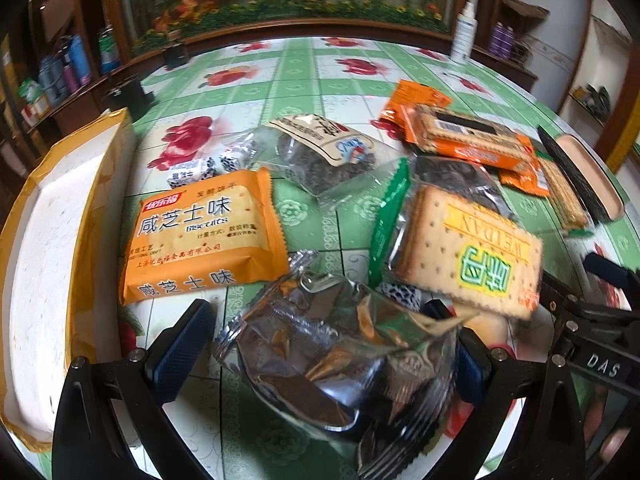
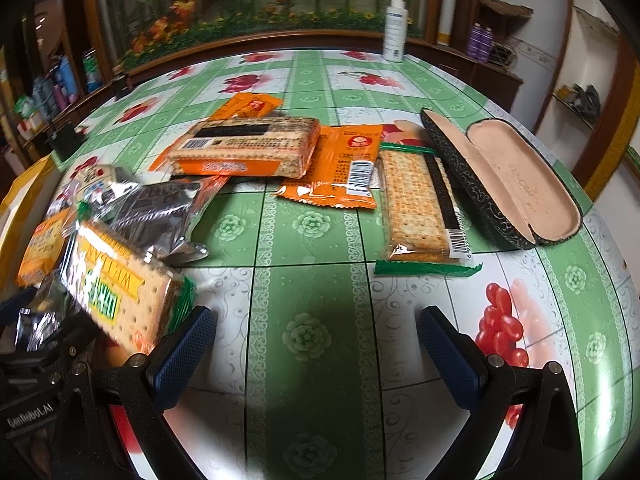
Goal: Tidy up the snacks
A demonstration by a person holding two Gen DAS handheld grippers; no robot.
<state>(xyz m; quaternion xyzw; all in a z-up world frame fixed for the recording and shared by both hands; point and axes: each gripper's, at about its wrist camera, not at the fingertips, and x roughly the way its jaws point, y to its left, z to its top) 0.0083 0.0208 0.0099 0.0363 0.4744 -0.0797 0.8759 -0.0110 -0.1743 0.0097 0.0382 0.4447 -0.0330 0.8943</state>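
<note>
My left gripper [image 1: 324, 340] stands wide open around a crinkled silver foil snack pack [image 1: 340, 356] that lies between its fingers. An orange biscuit pack [image 1: 200, 236] lies ahead to the left, a green-edged cracker pack [image 1: 460, 252] ahead to the right, and a clear dark snack bag [image 1: 324, 152] behind them. My right gripper [image 2: 318, 344] is open and empty above bare tablecloth. In the right wrist view an orange cracker pack [image 2: 248, 146], an orange wrapper [image 2: 340, 168] and a long cracker pack [image 2: 416, 204] lie ahead. The green-edged cracker pack [image 2: 116, 280] sits at left.
A white foam box with a yellow rim [image 1: 44, 256] stands at the left edge of the table. An open glasses case [image 2: 508, 176] lies at right. A white spray bottle [image 2: 394, 28] stands at the far edge. Small wrapped candies [image 1: 200, 168] lie near the orange pack.
</note>
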